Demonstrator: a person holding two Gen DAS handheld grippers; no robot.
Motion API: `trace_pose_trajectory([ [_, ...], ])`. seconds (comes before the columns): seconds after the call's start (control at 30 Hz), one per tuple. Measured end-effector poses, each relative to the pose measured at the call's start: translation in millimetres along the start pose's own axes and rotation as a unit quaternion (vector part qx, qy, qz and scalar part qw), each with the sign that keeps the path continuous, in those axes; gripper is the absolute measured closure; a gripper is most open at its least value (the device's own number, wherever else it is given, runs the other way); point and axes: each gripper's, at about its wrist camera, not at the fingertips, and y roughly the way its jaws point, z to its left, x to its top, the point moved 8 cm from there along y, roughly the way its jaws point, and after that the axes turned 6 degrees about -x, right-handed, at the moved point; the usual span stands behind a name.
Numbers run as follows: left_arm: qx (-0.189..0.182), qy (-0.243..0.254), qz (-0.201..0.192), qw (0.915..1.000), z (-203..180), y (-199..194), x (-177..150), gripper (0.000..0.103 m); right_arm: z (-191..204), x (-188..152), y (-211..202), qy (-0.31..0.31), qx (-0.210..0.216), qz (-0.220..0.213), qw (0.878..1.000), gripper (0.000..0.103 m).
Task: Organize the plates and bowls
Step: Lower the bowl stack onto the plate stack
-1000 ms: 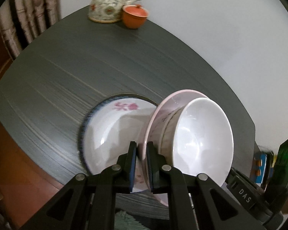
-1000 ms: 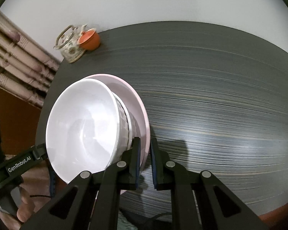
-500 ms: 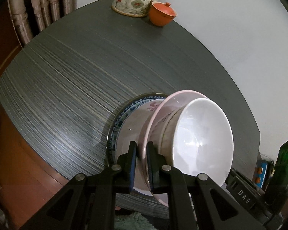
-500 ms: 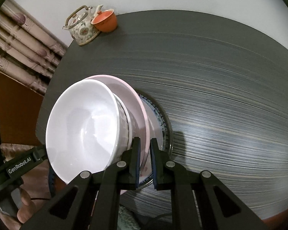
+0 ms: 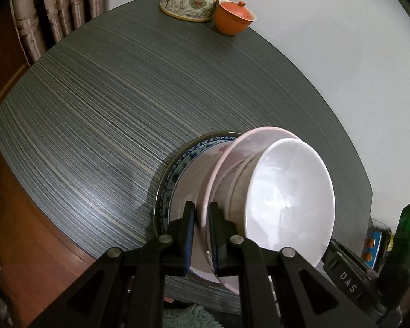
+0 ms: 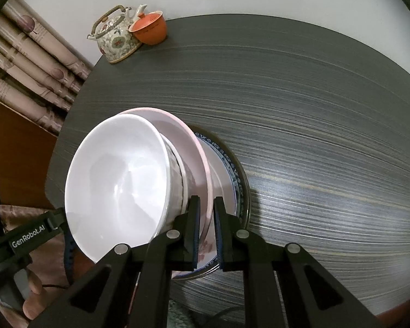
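Both the left claw [image 5: 202, 235] and right claw [image 6: 206, 232] are pinching opposite rims of the pink-rimmed ceramic plate [image 5: 259, 134] carrying stacked white bowls [image 5: 289, 191], low-centre in frame over the blue-patterned plate [image 5: 183, 158], so I'd lower level and release together.

Both wrist views look steeply down, close, sharing the table [image 5: 123, 114]

We see the blue-rimmed plate [image 5: 175, 169] only as a crescent, the rest hidden behind the pink plate [image 5: 227, 158] and white bowl [image 5: 289, 191]. The bowls nested under that bowl show edges only; we cannot count them. Whether the pink plate touches the blue-rimmed one stays unclear.
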Motion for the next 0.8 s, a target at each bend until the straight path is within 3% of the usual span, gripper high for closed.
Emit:
trace_pose_trajectory([
  [0.27,0.012,0.010,-0.005,0.9999,3.6,-0.8,-1.0,0.091,-0.7,-0.4,0.9,0.008,0.009,0.005,1.000,0.090],
  [0.47,0.010,0.013,-0.017,0.9997,2.8,-6.9,-0.1,0.089,-8.6,1.1,-4.4,0.012,-0.001,0.000,1.000,0.076],
  [0.63,0.011,0.011,-0.029,0.9995,2.1,-18.9,0.5,0.087,-18.6,1.7,-15.8,0.016,-0.005,-0.015,1.000,0.057],
  [0.7,0.011,0.013,-0.037,0.9992,0.9,-26.3,1.1,0.073,-22.3,-0.3,-20.2,0.018,-0.002,-0.018,1.000,0.054],
  [0.8,0.011,0.018,-0.055,0.9983,-0.7,-42.0,0.2,0.067,-28.2,-4.1,-27.0,0.021,0.002,-0.022,1.000,0.051],
])
